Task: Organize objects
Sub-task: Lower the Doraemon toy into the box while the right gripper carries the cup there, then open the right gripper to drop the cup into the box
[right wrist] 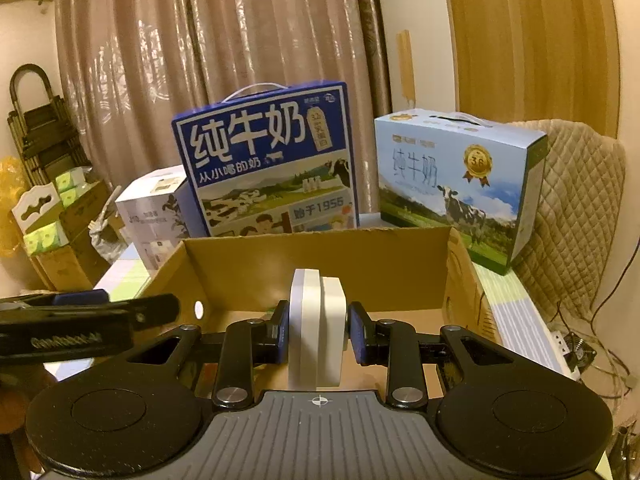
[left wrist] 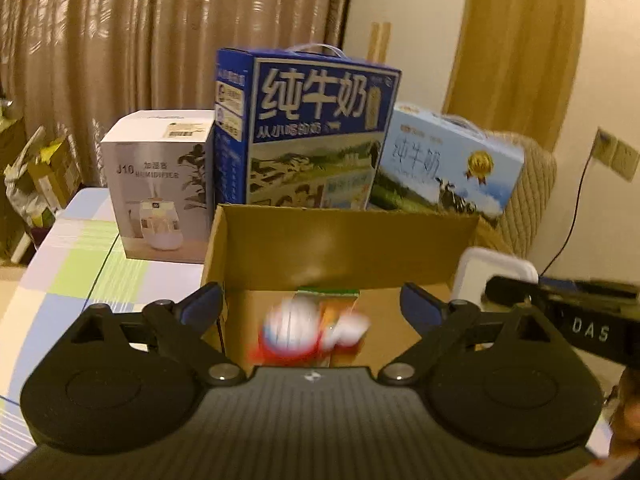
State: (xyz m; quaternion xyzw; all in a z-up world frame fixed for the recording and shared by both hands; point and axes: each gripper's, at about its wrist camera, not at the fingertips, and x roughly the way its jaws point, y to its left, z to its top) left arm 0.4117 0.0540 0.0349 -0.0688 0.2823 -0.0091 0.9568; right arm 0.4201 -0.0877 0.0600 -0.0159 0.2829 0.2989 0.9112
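Item: white case [right wrist: 316,328], upright on edge, pinched in my right claw [right wrist: 317,330], directly above the open cardboard box [right wrist: 320,264]. Left claw [left wrist: 312,308] spread wide, empty; blurred packet [left wrist: 312,330] beneath, inside box.

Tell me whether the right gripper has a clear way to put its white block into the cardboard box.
Probably yes: the right gripper holds the white block above the open cardboard box, with bare floor ahead.

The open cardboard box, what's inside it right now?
Inside the cardboard box lies a small orange and green carton, with a blurred red and white item over it. Most of the floor is hidden by the grippers.
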